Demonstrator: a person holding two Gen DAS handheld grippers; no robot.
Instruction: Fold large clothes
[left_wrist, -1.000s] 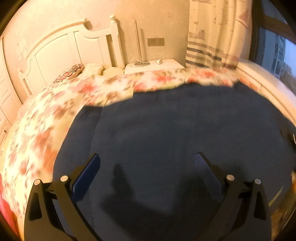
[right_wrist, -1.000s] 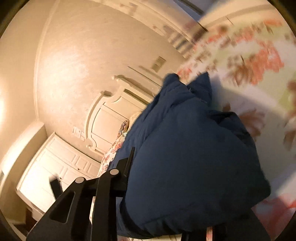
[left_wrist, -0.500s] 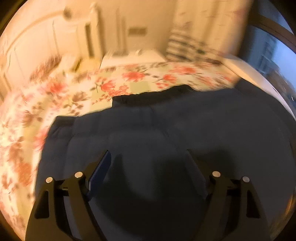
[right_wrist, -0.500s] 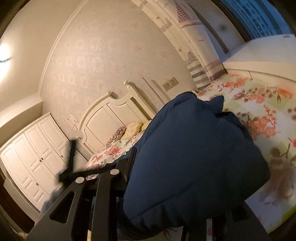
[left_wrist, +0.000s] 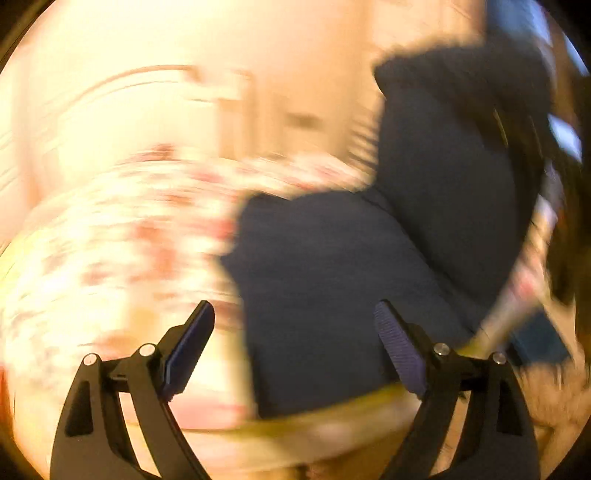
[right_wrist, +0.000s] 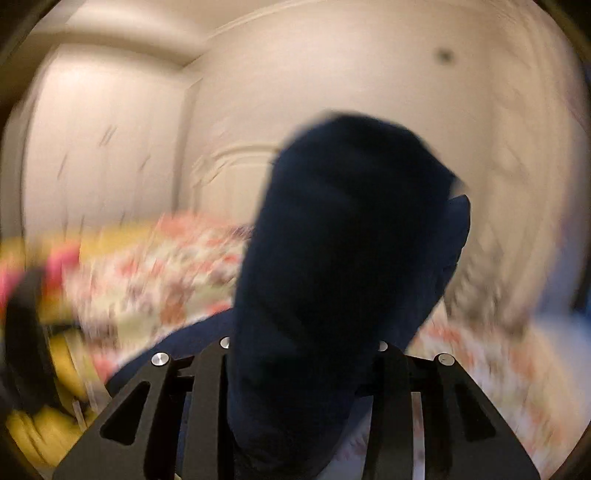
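A large dark blue garment (left_wrist: 332, 280) lies on the floral bedspread (left_wrist: 122, 243), its right part lifted up at the upper right of the blurred left wrist view. My left gripper (left_wrist: 293, 332) is open and empty above the garment's left edge. My right gripper (right_wrist: 303, 369) is shut on a thick bunch of the blue garment (right_wrist: 343, 258), which stands up between the jaws and hides the fingertips.
The white headboard (right_wrist: 236, 173) and a wardrobe (right_wrist: 99, 147) stand behind the bed. Something yellow and pink (right_wrist: 44, 258) sits at the left in the right wrist view. The bed's edge (left_wrist: 332, 421) runs near my left gripper.
Both views swing fast and blur. My right gripper has lifted and turned with the bunched garment. My left gripper has shifted left, so the garment's left edge now lies between its fingers.
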